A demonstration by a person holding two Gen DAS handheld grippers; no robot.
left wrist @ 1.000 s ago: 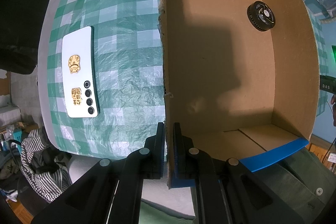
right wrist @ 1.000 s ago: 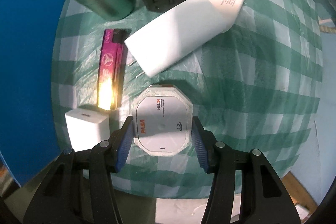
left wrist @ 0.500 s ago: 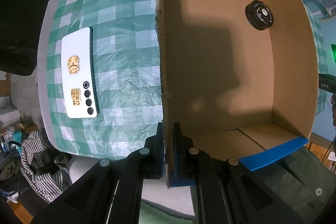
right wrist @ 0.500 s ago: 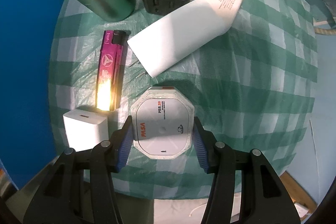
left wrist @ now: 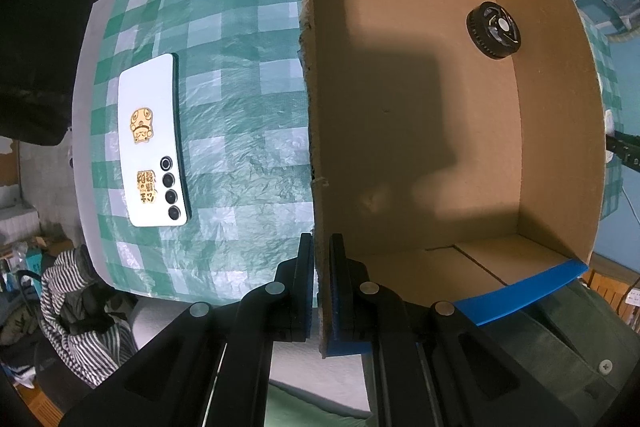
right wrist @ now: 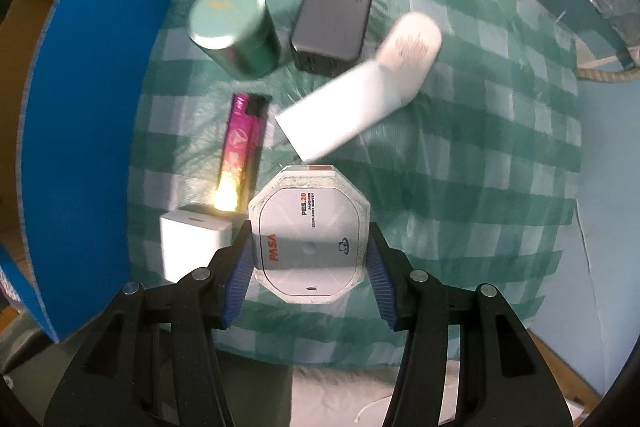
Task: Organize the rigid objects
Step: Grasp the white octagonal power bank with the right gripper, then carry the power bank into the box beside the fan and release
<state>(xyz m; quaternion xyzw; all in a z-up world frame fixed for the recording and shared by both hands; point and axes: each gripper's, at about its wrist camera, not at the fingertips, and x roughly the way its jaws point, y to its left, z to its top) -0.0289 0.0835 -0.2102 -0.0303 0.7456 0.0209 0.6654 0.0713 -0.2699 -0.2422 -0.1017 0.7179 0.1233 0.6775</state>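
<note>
My left gripper [left wrist: 321, 275] is shut on the near wall of an open cardboard box [left wrist: 316, 107] with blue outer faces. Inside the box lies a black round gear-like disc [left wrist: 494, 30] at the far right. My right gripper [right wrist: 308, 263] is shut on a white octagonal case [right wrist: 308, 233] marked PASA and holds it lifted above the green checked cloth [right wrist: 460, 167]. Beneath lie a white cube charger [right wrist: 192, 241], a magenta lighter [right wrist: 242, 147], a green tin [right wrist: 234, 29], a grey power bank [right wrist: 332, 23] and a white elongated charger [right wrist: 360, 95].
A white phone [left wrist: 154, 143] with gold stickers lies face down on the cloth left of the box. The box's blue outer wall [right wrist: 88, 131] stands at the left of the right wrist view. Striped clothing [left wrist: 80, 303] lies below the table's edge.
My right gripper has lifted the octagonal case off the cloth and pulled back; the other objects look smaller and blurred. The left gripper keeps its hold on the box wall, hardly moved.
</note>
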